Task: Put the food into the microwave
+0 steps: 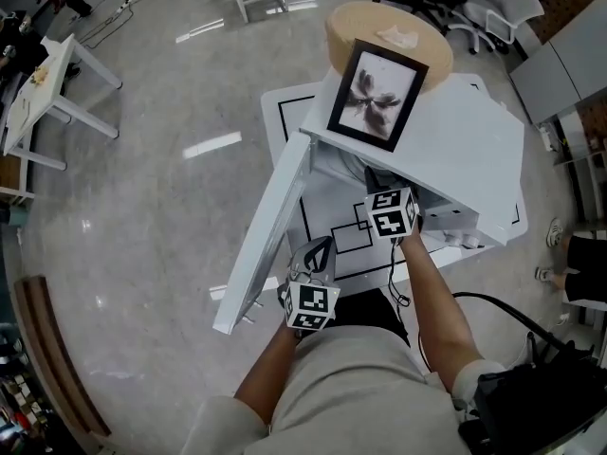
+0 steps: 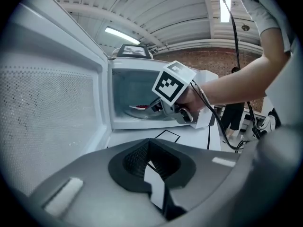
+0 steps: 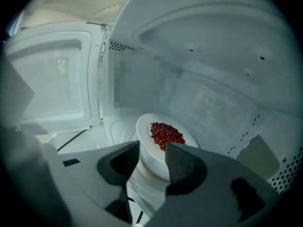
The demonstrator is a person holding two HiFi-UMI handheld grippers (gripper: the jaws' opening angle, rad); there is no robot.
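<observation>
A white plate [image 3: 150, 161] of small red food [image 3: 165, 135] lies on the floor of the white microwave [image 1: 455, 140]. The microwave's door [image 1: 270, 226] is swung wide to the left. My right gripper [image 3: 152, 148] reaches into the cavity, and the plate's near rim sits in the gap between its spread jaws, so it is open. From the left gripper view, the right gripper [image 2: 151, 109] is at the plate [image 2: 139, 110] inside the oven. My left gripper [image 2: 152, 148] hangs in front of the door, its tips together with nothing between them. Seen from above, the left gripper [image 1: 321, 250] is below the oven mouth.
A framed picture [image 1: 377, 95] stands on the microwave, with a round wooden stool [image 1: 379, 27] behind it. The oven rests on a white table [image 1: 285, 121] marked with black lines. A person [image 1: 579, 273] stands at the right. Small white tables [image 1: 47, 83] stand at the far left.
</observation>
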